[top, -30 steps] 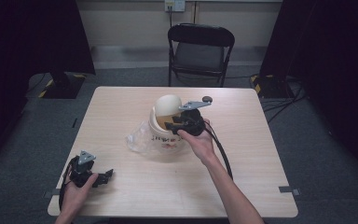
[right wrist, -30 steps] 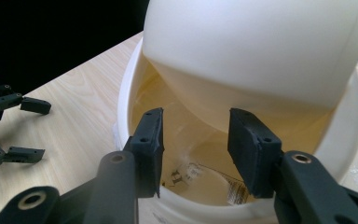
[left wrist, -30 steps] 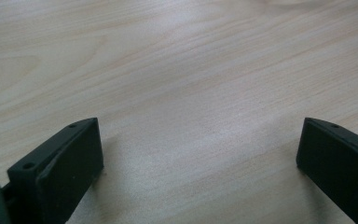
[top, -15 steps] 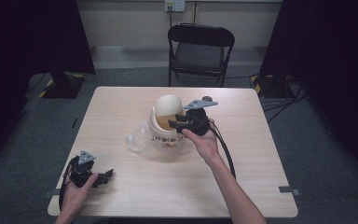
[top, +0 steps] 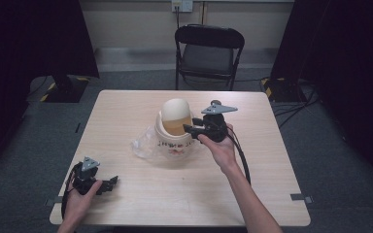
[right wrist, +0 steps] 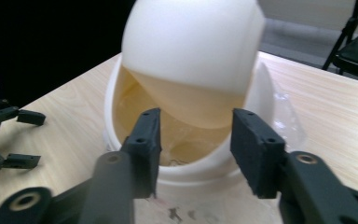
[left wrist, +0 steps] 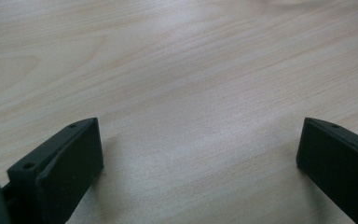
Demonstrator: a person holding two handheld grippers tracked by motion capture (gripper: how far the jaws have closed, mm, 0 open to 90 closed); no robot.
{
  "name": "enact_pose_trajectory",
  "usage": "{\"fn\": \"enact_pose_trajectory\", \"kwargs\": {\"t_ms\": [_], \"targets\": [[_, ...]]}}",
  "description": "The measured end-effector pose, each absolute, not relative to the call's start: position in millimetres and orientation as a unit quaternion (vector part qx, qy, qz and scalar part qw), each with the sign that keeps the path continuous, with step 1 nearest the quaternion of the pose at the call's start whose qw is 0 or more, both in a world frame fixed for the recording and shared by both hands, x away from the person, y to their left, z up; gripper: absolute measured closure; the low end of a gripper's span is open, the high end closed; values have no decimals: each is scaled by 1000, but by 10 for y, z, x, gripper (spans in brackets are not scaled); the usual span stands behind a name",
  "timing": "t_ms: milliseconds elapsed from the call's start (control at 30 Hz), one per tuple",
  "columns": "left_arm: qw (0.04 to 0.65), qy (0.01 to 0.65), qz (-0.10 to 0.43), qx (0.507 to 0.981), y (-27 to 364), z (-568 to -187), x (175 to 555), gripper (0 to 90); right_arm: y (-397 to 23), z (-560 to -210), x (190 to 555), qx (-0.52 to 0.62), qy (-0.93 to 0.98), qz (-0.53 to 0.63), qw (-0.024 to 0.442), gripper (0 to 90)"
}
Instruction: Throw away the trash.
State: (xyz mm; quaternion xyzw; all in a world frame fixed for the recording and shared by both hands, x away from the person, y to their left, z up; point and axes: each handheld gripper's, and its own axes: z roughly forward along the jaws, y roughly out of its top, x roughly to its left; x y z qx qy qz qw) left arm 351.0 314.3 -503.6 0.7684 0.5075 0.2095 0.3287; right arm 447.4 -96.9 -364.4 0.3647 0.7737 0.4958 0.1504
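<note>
A white tub with a domed swing lid stands at the middle of the table, its yellowish inside showing under the tilted lid. My right gripper points at the tub's mouth from the right. Its jaws have just been opening and now stand apart just short of the rim, with nothing between the right gripper's pads. My left gripper rests on the table at the front left, its jaws wide open over bare wood.
Crumpled clear plastic lies against the tub's left side. A black folding chair stands beyond the table's far edge. The wooden tabletop lies bare around the tub, and the floor around it is dark.
My right gripper has drawn back a little to the right from the tub and its jaws stand wider. The left gripper has stayed put.
</note>
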Motion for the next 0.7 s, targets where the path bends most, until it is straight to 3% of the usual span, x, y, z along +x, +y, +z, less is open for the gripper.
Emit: {"fn": "enact_pose_trajectory", "kwargs": {"t_ms": [367, 700], "targets": [[329, 507, 209, 769, 3143, -5036, 3510, 0, -1256, -3689, 4443, 396, 761, 486, 165, 300], [328, 507, 210, 769, 3143, -5036, 3510, 0, -1539, -3745, 4379, 429, 746, 477, 178, 215]]}}
